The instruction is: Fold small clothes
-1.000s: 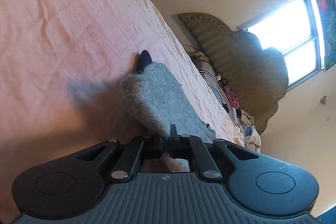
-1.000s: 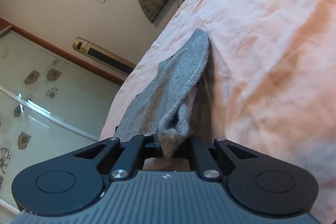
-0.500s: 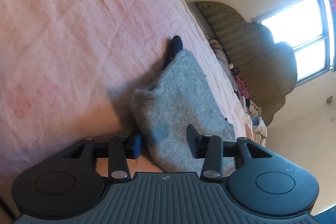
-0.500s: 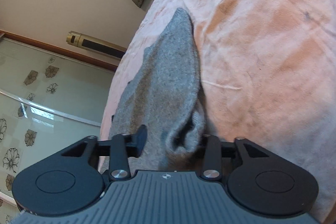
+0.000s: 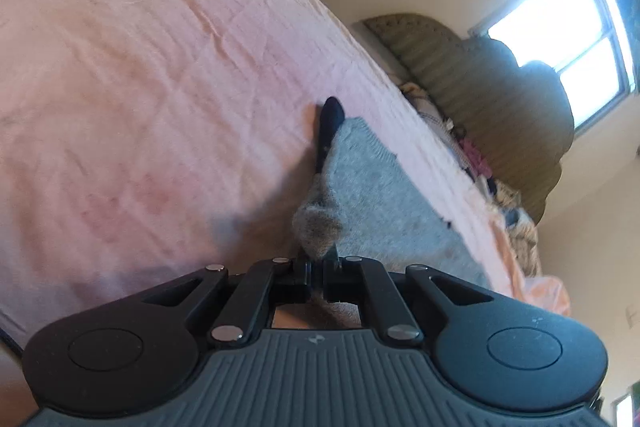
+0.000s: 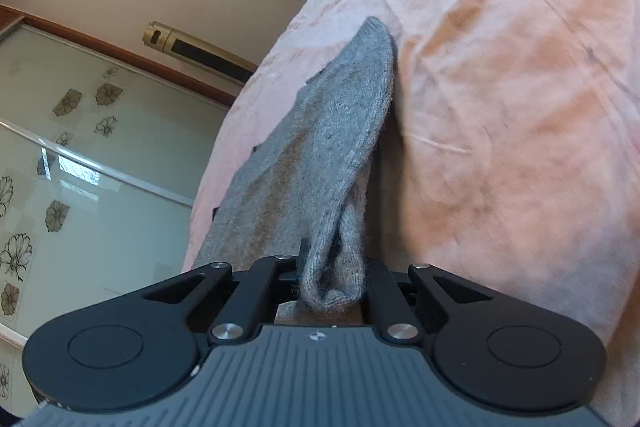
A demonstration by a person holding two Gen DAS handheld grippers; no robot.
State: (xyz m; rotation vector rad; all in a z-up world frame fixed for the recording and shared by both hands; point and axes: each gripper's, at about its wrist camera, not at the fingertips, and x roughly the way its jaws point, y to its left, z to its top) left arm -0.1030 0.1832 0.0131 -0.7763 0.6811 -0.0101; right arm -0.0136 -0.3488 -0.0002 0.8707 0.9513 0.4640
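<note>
A small grey knit garment (image 5: pixel 380 195) lies on the pink bedsheet (image 5: pixel 140 87). A dark navy piece (image 5: pixel 330 119) pokes out from under its far corner. My left gripper (image 5: pixel 318 261) is shut on a bunched near corner of the grey knit. In the right wrist view the same grey garment (image 6: pixel 320 155) stretches away over the sheet (image 6: pixel 520 107). A thick fold of it stands between the fingers of my right gripper (image 6: pixel 332 267). The jaws are closing on that fold and the pads squeeze it. The fingertips of both grippers are mostly hidden by fabric.
A padded olive headboard (image 5: pixel 480 79) stands at the bed's far end, with a heap of clothes (image 5: pixel 476 155) in front of it. A bright window (image 5: pixel 580 39) is beyond. Glass sliding doors with flower prints (image 6: pixel 80 167) lie past the bed's left edge.
Both grippers, shut on the grey knit a second ago, let go with jaws wide half a second ago and have now closed again on fresh folds of it. Both hands shifted across the bed.
</note>
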